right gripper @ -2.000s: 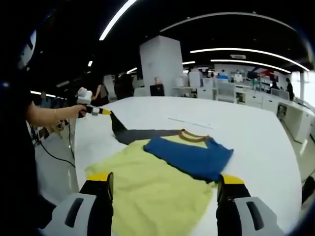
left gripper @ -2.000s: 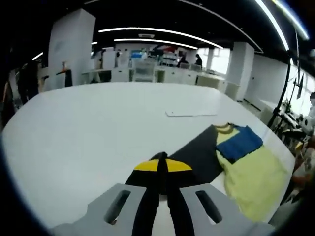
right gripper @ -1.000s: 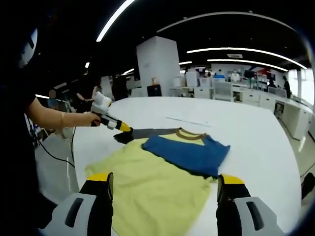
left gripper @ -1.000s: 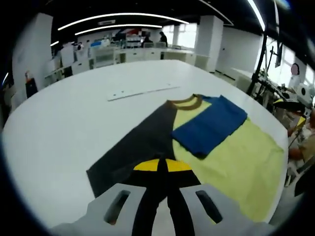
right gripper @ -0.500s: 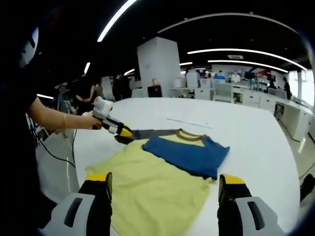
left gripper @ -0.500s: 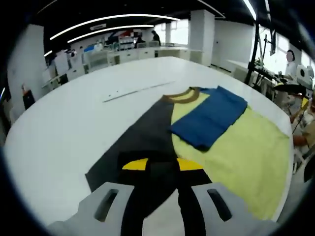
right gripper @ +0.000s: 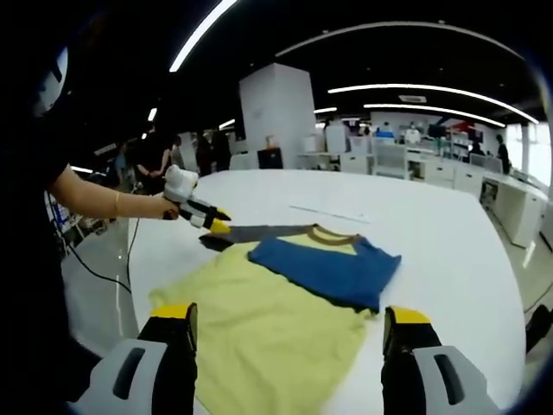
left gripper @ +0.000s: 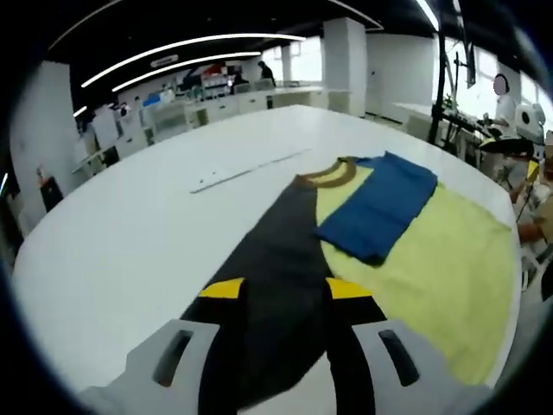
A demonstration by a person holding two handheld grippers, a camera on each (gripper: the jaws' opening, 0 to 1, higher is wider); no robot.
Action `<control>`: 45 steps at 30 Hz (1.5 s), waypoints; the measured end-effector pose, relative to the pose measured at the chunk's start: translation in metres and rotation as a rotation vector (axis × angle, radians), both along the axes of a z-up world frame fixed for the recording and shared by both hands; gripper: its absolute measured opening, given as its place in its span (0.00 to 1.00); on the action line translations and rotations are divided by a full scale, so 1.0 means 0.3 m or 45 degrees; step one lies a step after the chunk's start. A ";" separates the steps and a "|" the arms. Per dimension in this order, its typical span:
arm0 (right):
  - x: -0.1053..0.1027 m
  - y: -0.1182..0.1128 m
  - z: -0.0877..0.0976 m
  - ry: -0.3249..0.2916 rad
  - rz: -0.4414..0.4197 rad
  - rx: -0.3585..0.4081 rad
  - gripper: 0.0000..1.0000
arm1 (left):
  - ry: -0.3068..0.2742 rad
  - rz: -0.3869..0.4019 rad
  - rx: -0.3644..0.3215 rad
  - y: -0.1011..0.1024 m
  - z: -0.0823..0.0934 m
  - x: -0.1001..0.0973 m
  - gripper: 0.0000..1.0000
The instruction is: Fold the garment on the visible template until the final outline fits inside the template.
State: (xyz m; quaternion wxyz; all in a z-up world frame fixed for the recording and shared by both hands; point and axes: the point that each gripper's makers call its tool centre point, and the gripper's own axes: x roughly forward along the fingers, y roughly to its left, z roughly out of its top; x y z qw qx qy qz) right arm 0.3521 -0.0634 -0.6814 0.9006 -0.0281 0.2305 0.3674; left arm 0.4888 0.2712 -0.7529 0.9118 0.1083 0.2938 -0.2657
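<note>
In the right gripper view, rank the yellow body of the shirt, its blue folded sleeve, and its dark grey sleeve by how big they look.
1. Yellow body of the shirt, largest, though it lies nearest the camera.
2. Blue folded sleeve.
3. Dark grey sleeve, smallest: a thin strip, farther away and foreshortened.

Your shirt (right gripper: 285, 311) lies flat on the bench (right gripper: 449, 242). One sleeve (right gripper: 324, 270) is folded over onto the shirt's middle. The other sleeve (left gripper: 276, 285) lies stretched out on the bench, and your left claw (left gripper: 282, 298) sits over its near end, one jaw on each side. Your right claw (right gripper: 289, 327) is at the shirt's near edge. A thin strip (left gripper: 246, 170) lies farther back on the bench.
</note>
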 end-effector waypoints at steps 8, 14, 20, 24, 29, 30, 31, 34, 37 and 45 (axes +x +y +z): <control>0.009 -0.024 -0.011 0.008 -0.022 -0.005 0.87 | 0.049 -0.118 0.062 -0.030 -0.045 0.042 0.32; 0.008 -0.037 -0.022 0.021 -0.035 -0.011 0.87 | 0.075 -0.182 0.098 -0.039 -0.072 0.069 0.30; 0.009 -0.040 -0.028 0.032 -0.042 -0.019 0.87 | 0.113 -0.224 0.121 -0.030 -0.102 0.090 0.27; 0.014 -0.045 -0.036 0.041 -0.043 -0.028 0.87 | 0.140 -0.296 0.137 -0.049 -0.118 0.083 0.26; 0.020 -0.043 -0.041 0.047 -0.044 -0.029 0.87 | 0.190 -0.331 0.107 -0.066 -0.134 0.064 0.22; 0.022 -0.043 -0.042 0.048 -0.043 -0.030 0.87 | 0.198 -0.325 0.093 -0.068 -0.133 0.065 0.22; 0.024 -0.045 -0.044 0.048 -0.042 -0.033 0.87 | 0.205 -0.326 0.090 -0.068 -0.132 0.064 0.22; 0.025 -0.045 -0.045 0.050 -0.044 -0.036 0.87 | 0.228 -0.328 0.066 -0.068 -0.135 0.062 0.21; 0.028 -0.046 -0.044 0.048 -0.051 -0.037 0.86 | 0.232 -0.340 0.075 -0.067 -0.136 0.059 0.21; 0.029 -0.048 -0.041 0.047 -0.058 -0.035 0.86 | 0.240 -0.399 0.163 -0.081 -0.138 0.058 0.14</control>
